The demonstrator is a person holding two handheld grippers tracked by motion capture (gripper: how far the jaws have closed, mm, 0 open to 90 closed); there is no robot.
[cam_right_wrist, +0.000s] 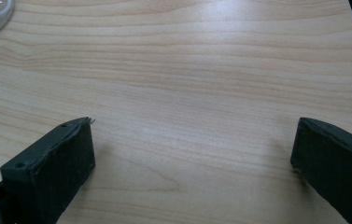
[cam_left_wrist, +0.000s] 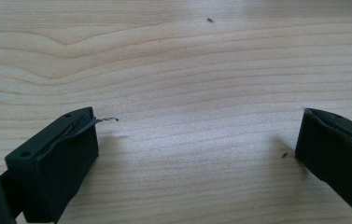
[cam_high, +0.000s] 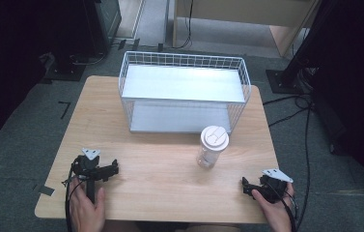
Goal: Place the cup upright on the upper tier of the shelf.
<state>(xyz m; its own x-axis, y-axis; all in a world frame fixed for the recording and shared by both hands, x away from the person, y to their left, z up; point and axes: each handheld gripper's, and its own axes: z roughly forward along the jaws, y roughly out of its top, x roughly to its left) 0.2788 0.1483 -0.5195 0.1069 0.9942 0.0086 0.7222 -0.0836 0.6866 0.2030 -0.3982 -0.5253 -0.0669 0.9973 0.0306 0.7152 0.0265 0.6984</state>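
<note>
Item: clear bottle point(cam_high: 212, 147) with white lid, upright toward the desk's point(cam_high: 160, 159) right edge, just before the white wire basket point(cam_high: 184, 92) at the far edge, untouched. Left gripper point(cam_high: 113, 168) near-left corner, right gripper point(cam_high: 245, 186) near-right corner: both spread wide, empty. Handling judged not yet begun; grasp and placement remain.

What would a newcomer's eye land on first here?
Probably the white wire rack at the far middle of the table, two shelves, both bare. Next, the clear cup with a white lid, upright just in front of the rack's right end. The left gripper and right gripper sit at the near corners, jaws wide apart, holding nothing.
</note>
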